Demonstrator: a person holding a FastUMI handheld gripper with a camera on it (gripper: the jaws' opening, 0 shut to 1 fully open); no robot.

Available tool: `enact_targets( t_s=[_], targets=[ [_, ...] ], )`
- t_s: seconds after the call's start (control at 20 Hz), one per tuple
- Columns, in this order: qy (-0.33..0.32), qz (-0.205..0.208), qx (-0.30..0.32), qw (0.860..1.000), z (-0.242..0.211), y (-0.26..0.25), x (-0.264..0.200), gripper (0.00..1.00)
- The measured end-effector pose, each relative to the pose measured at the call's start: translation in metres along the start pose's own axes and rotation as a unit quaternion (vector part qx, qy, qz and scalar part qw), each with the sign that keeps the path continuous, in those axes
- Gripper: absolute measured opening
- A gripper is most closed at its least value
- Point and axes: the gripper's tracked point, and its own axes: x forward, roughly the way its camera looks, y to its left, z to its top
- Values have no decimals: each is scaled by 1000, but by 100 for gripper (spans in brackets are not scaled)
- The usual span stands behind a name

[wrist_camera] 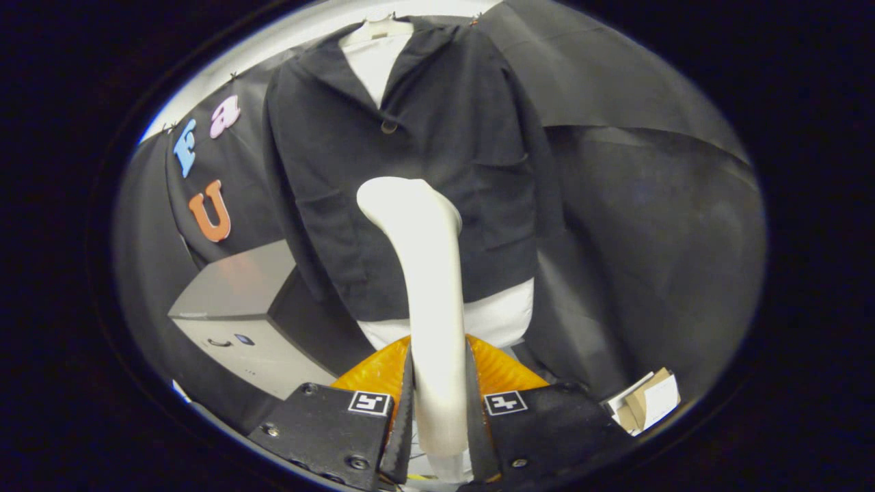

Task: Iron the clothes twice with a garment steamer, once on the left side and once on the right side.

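**Steamer gripped, head before the jacket**

A dark jacket [437,171] hangs over a white mannequin torso [502,318], beyond the fingers. Well off to their left stands a grey box-shaped cabinet [236,307]. The white garment steamer [431,294] rises from between the fingers, its head in front of the jacket's lower middle. The gripper [439,410] clamps the steamer's handle, both fingers pressing its sides. Small cardboard boxes [649,403] lie to their right.

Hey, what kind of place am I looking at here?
Probably a staged recording booth: a dark jacket hangs against a black cloth wall, a grey box beside it, while the gripper clamps a white garment steamer.
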Motion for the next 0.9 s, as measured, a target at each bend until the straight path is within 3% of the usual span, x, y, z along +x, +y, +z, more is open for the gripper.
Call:
enact_targets(
  t_s=[0.55,0.9],
  targets=[
    [-127,12,50,991,155,-53,-45,37],
    [-198,21,47,979,255,-56,-52,37]
  ],
)
